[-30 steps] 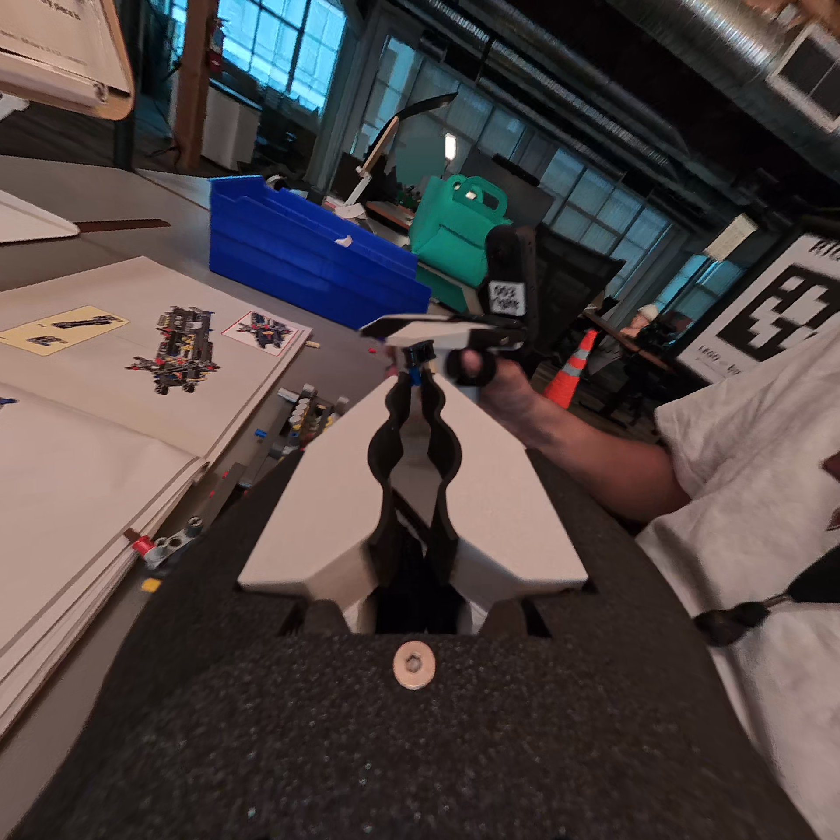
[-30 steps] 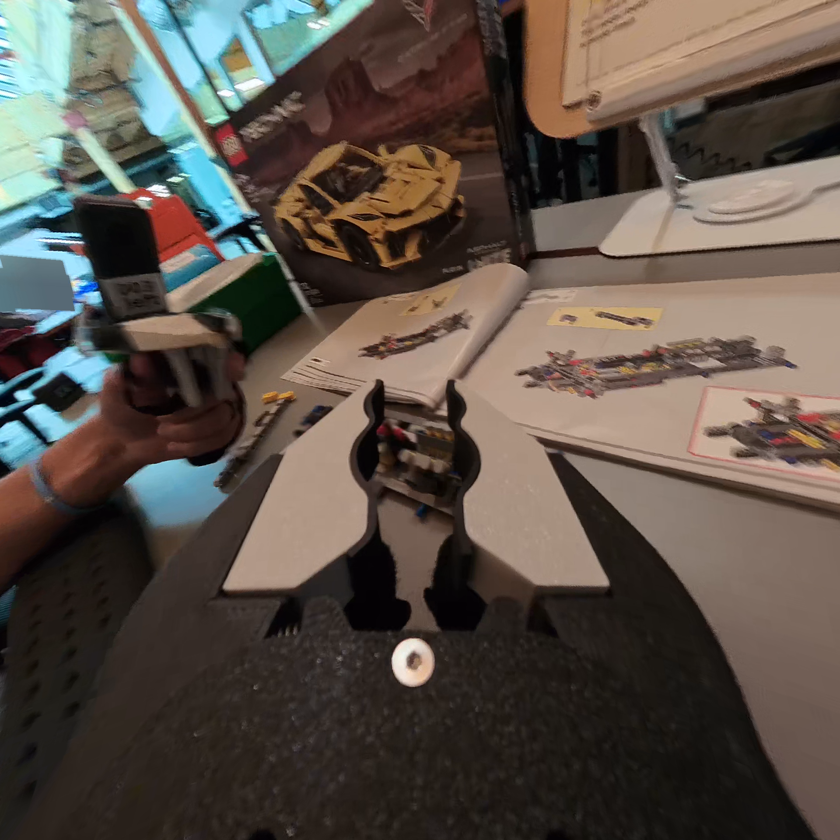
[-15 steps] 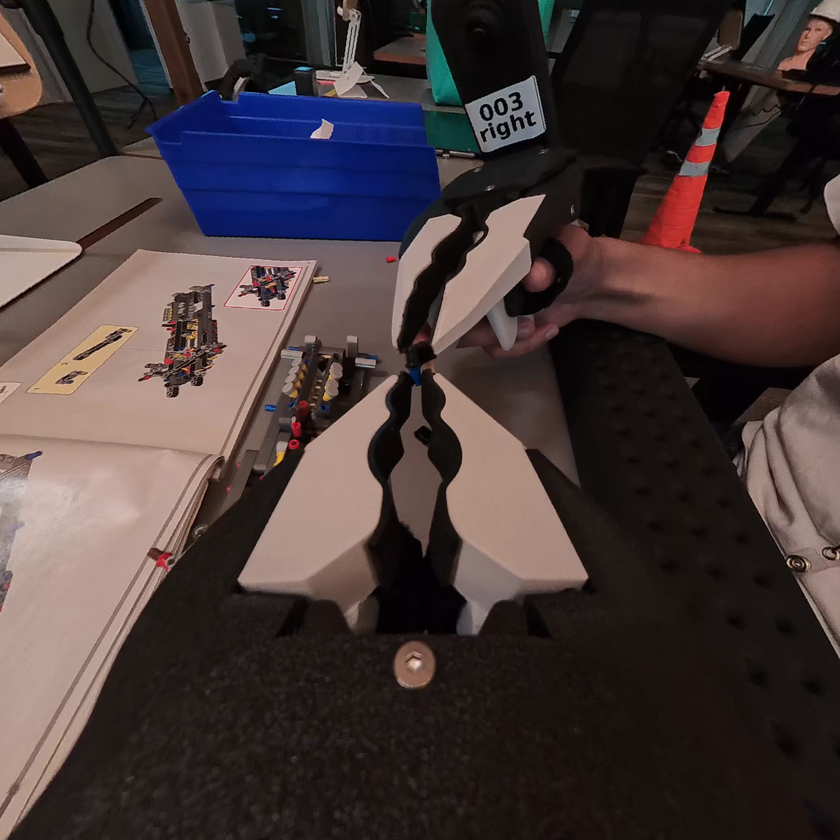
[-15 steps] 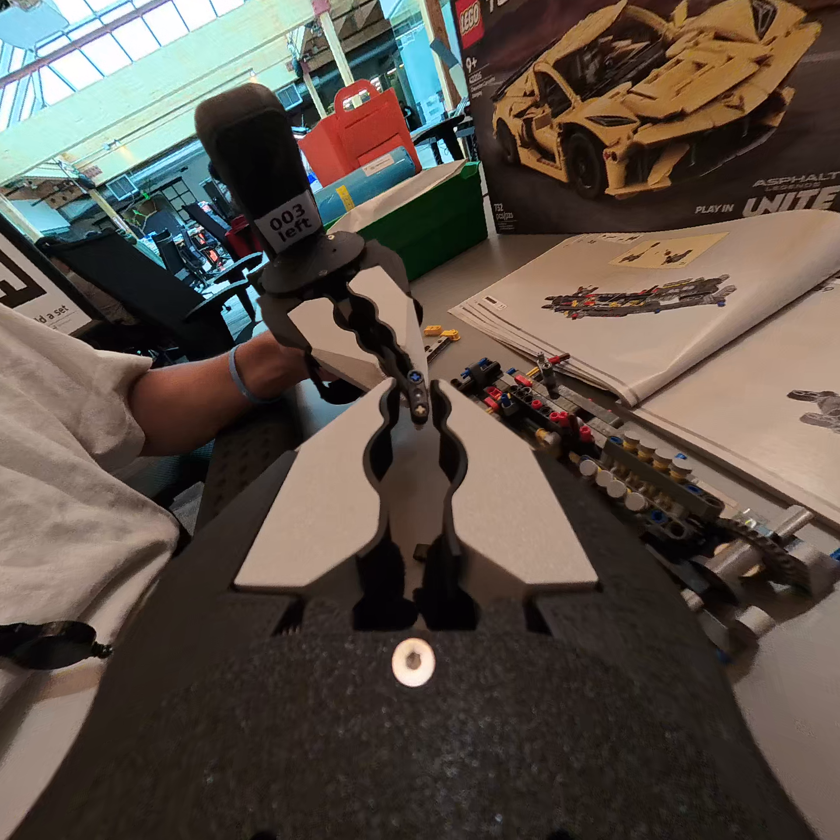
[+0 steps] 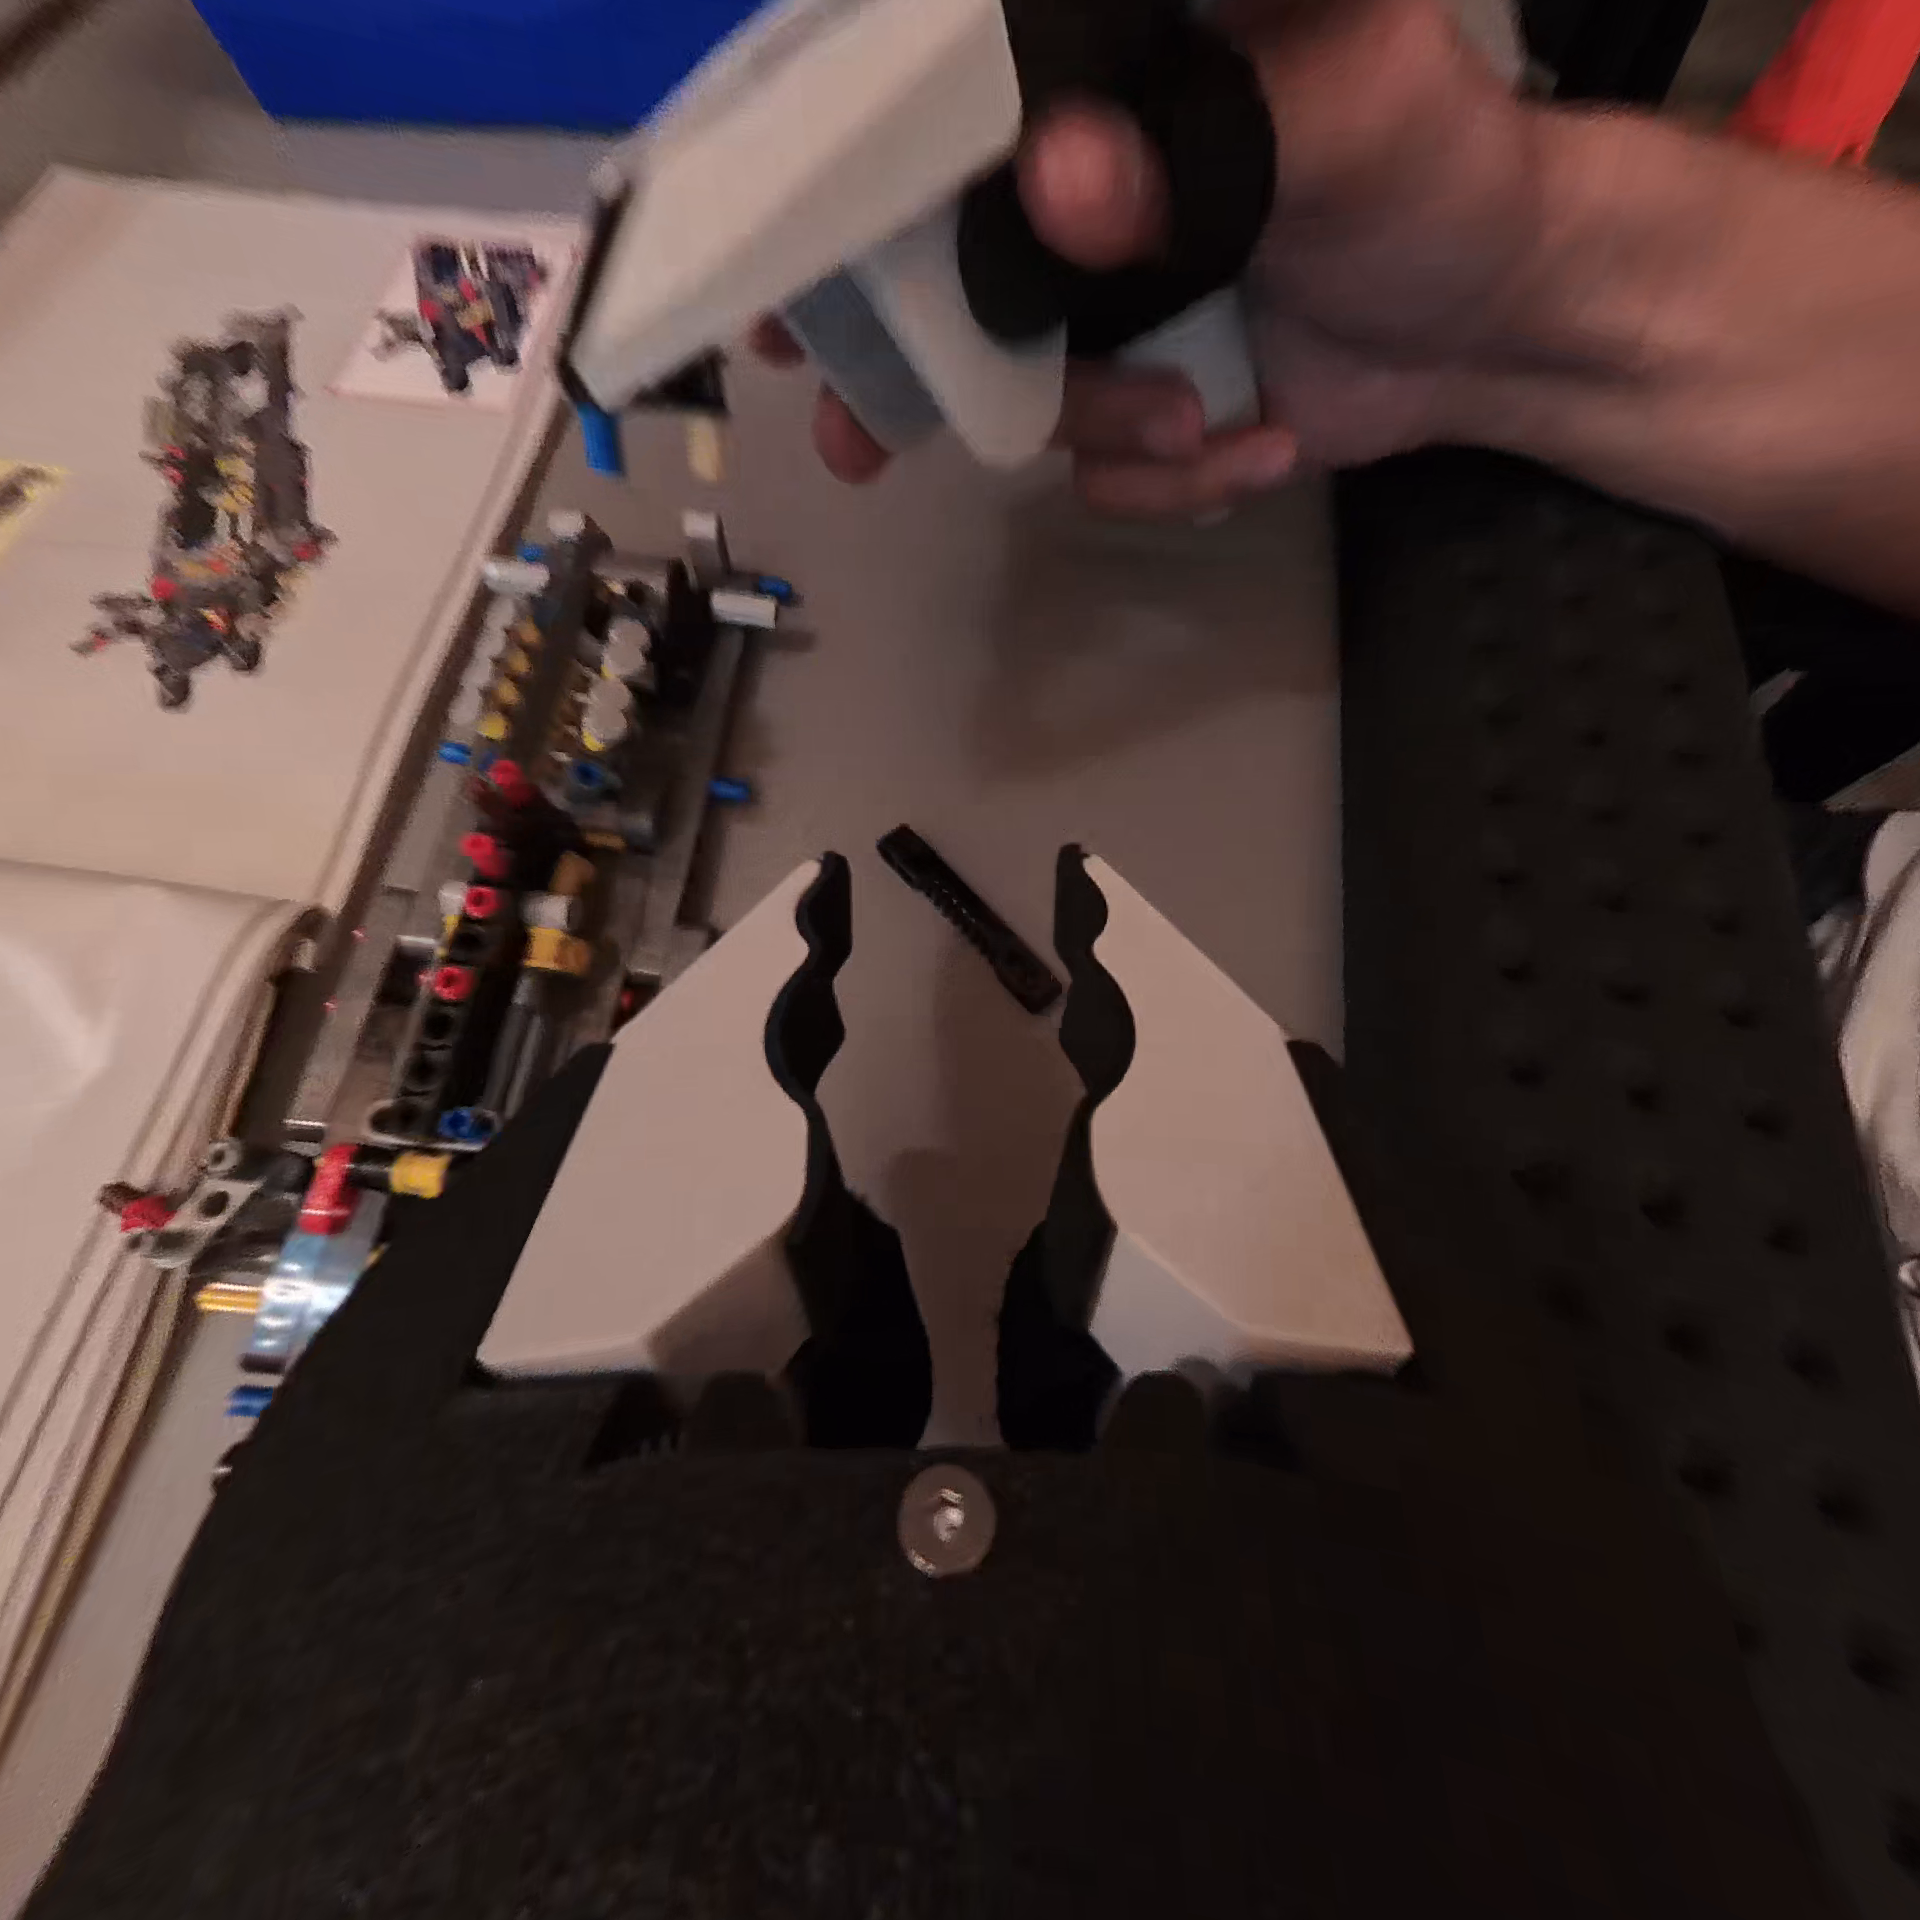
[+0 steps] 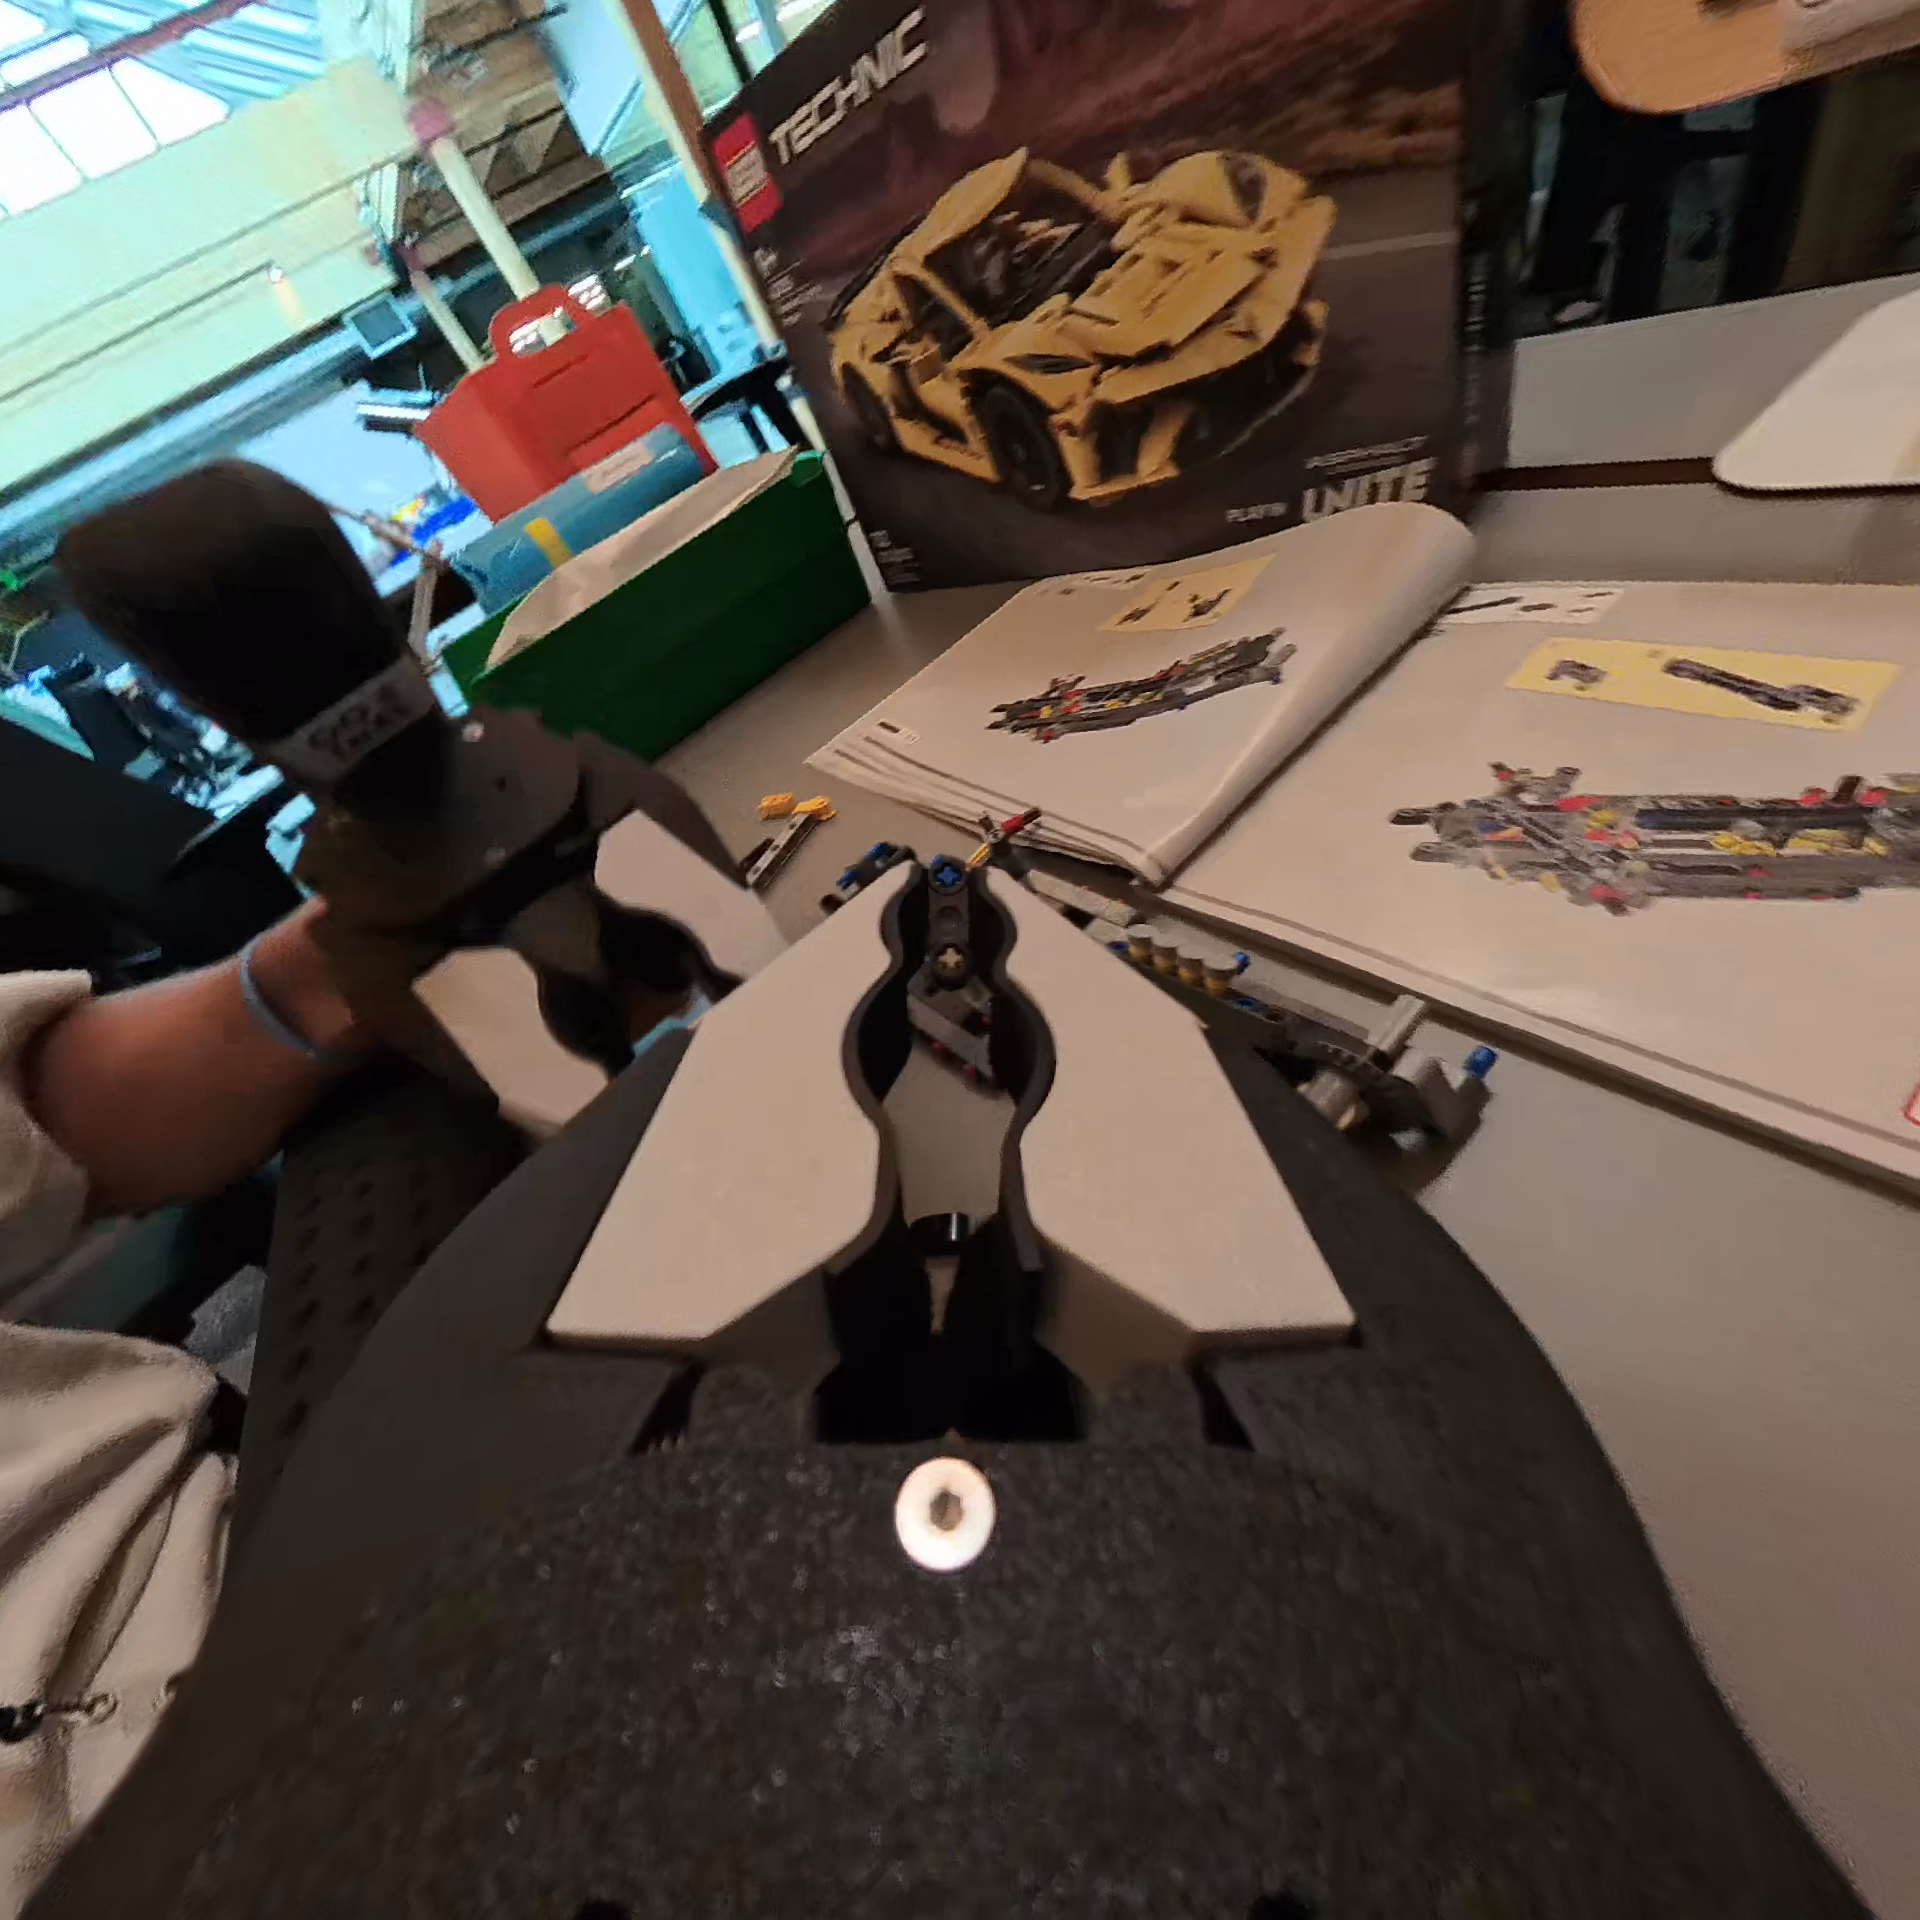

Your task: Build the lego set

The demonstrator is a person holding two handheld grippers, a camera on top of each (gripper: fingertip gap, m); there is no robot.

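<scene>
My left gripper (image 5: 953, 862) is open and empty, low over the grey table. A thin black beam (image 5: 966, 920) lies on the table between its fingers. My right gripper (image 6: 948, 878) is shut on a small black piece with a blue pin (image 6: 948, 914). In the left wrist view the right gripper (image 5: 597, 384) is up and to the left, with the blue pin (image 5: 601, 436) sticking out of its tips. The long, part-built chassis (image 5: 582, 727) lies beside the open manual (image 5: 260, 727). It also shows in the right wrist view (image 6: 1299, 1029). The left gripper (image 6: 675, 977) shows open at the left there.
The set's box (image 6: 1122, 291) stands at the back of the table behind the manual (image 6: 1195, 696). A green bin (image 6: 665, 623) and a red bag (image 6: 561, 405) sit at the left. A blue bin (image 5: 436, 52) is at the far edge. A black chair (image 5: 1558, 935) is to the right. Across from one pair of fingers to the other is roughly 9 cm.
The small piece with the blue pin passed from my left gripper to my right. The left opened and dropped toward the table. The right shut on the piece and moved away left.
</scene>
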